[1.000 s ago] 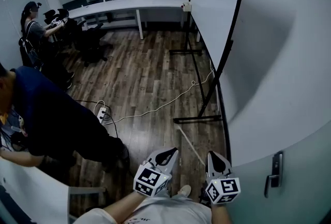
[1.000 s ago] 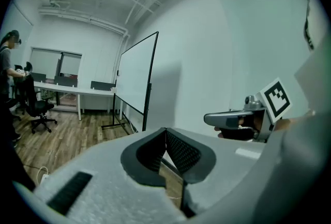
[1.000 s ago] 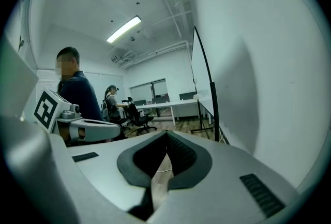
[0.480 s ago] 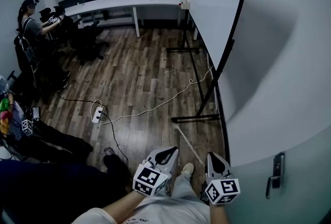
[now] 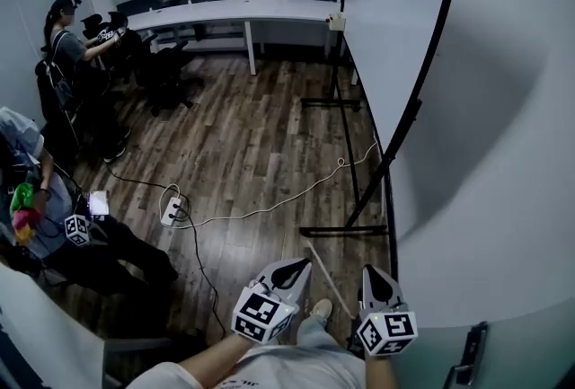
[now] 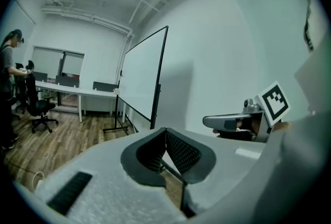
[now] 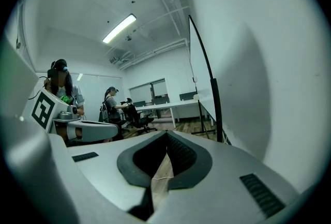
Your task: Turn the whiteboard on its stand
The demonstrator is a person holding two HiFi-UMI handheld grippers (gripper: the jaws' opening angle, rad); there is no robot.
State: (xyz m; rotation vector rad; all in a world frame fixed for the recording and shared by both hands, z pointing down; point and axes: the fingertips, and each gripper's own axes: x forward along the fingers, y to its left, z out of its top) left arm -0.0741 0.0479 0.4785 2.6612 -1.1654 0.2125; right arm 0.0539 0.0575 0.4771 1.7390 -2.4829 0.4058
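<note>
The whiteboard (image 5: 391, 14) stands ahead on the right, a tall white panel in a black frame. It rests on a black stand (image 5: 349, 229) with floor feet. It also shows in the left gripper view as the whiteboard (image 6: 140, 77), and edge-on in the right gripper view as the whiteboard (image 7: 206, 80). My left gripper (image 5: 293, 266) and right gripper (image 5: 378, 276) are held low near my body, well short of the board. In both gripper views, the left gripper (image 6: 165, 132) and the right gripper (image 7: 166, 136) have their jaws together with nothing between them.
A power strip (image 5: 172, 206) and a white cable (image 5: 278, 196) lie on the wood floor. A long white desk (image 5: 235, 12) and office chairs (image 5: 171, 64) stand at the back. People are at the left (image 5: 76, 46). A door handle (image 5: 466, 362) is near right.
The person in dark blue who bent over at the near left has moved off to the left edge. The view has shifted slightly toward the board. Both grippers keep their place.
</note>
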